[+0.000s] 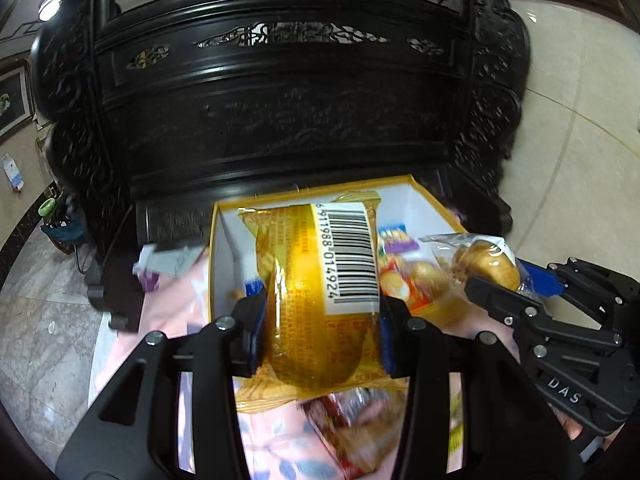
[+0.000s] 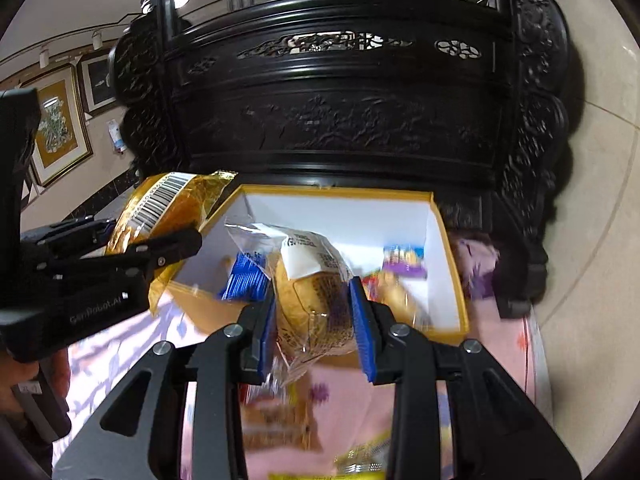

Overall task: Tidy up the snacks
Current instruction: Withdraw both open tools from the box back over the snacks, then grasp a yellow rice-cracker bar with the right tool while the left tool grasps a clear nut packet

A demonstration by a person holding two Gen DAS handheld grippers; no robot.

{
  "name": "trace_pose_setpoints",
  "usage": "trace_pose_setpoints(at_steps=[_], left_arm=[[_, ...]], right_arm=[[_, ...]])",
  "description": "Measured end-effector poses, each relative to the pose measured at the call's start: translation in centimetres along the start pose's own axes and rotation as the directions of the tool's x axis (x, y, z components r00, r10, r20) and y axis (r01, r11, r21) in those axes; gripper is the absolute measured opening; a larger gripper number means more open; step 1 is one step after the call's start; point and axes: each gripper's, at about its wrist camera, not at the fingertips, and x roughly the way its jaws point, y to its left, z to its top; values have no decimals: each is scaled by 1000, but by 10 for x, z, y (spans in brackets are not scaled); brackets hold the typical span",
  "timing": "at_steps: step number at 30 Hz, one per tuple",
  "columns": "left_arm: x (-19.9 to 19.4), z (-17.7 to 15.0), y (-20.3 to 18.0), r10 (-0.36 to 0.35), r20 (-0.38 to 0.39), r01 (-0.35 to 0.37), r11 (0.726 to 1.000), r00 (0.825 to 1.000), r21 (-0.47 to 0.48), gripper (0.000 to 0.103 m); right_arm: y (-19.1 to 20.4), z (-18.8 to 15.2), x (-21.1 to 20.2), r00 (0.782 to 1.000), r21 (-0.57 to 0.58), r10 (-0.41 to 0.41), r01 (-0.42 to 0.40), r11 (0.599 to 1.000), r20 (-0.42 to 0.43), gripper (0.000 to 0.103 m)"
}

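My left gripper [image 1: 320, 320] is shut on a gold snack packet with a barcode [image 1: 320, 280] and holds it above the near edge of a yellow-rimmed white box [image 1: 224, 248]. My right gripper [image 2: 316, 320] is shut on a clear-wrapped bread roll [image 2: 316, 296], held over the box's front edge [image 2: 448, 248]. The roll and right gripper show at the right of the left wrist view [image 1: 488, 264]. The gold packet and left gripper show at the left of the right wrist view [image 2: 160, 208]. A small purple-and-blue packet [image 2: 404, 260] lies inside the box.
The box sits on a pink flowered cloth [image 2: 500, 340]. Several loose snack packets [image 2: 280, 420] lie blurred on the cloth below the grippers. A dark carved wooden cabinet [image 1: 280, 120] stands right behind the box. Marble floor [image 1: 36, 320] lies to the left.
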Motion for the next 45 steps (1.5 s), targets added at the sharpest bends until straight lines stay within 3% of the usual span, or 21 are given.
trace_pose_setpoints(at_steps=[4,5,6,7,8,9,10,17,25,30,33,38,40,45], left_arm=[[30,30,8,12,-16,-12,999,1000,-37,44],[40,37,11,25,-24,-26,999,999,-47,50],[49,42,13,35,-33,-36,998,999,-58,74],[54,45,16,47,-29,-49,996,998,-72,87],[58,48,18,74,-16,-75,993,997,-88,97],[60,49,19,81,-8,-82,992,997,-93,97],[63,49,20,77,-8,-77,993,997,-94,97],[61,31,30,37,-24,-40,990,999,-132,97],[9,-8,31,11,-3,-11,992,1000,-123,97],[-23,-57,26,10,-18,-12,996,1000,-94,98],[-32,-100,21,-9,-53,4,997,999,-83,98],[-25,-155,-5,-9,-104,7,1000,995,-21,98],[-16,-164,-15,-9,-130,11,1000,991,9,98],[2,-170,-35,5,-149,11,994,989,110,98]], right_arm=[[-10,29,28,1000,24,1,0,1000,-15,34],[-13,33,34,1000,30,1,0,1000,-19,35],[-15,38,43,1000,31,-3,4,1000,-25,37],[-16,42,54,999,16,-13,14,1000,-41,37],[-16,44,60,999,6,-25,26,1000,-46,45],[-17,45,65,998,-3,-47,47,999,-45,61],[-17,46,69,996,-9,-76,76,997,-40,65],[-21,41,71,997,3,-74,74,997,-37,65],[-20,16,20,997,-11,-64,64,998,-37,65],[-24,-34,-26,994,-23,-86,84,996,-66,65],[-28,-86,-50,990,5,-78,79,997,-114,65],[-42,-164,-63,977,159,-42,76,984,-211,65],[-42,-181,-59,971,205,3,47,978,-237,65],[-31,-193,-42,961,198,28,28,980,-275,65]])
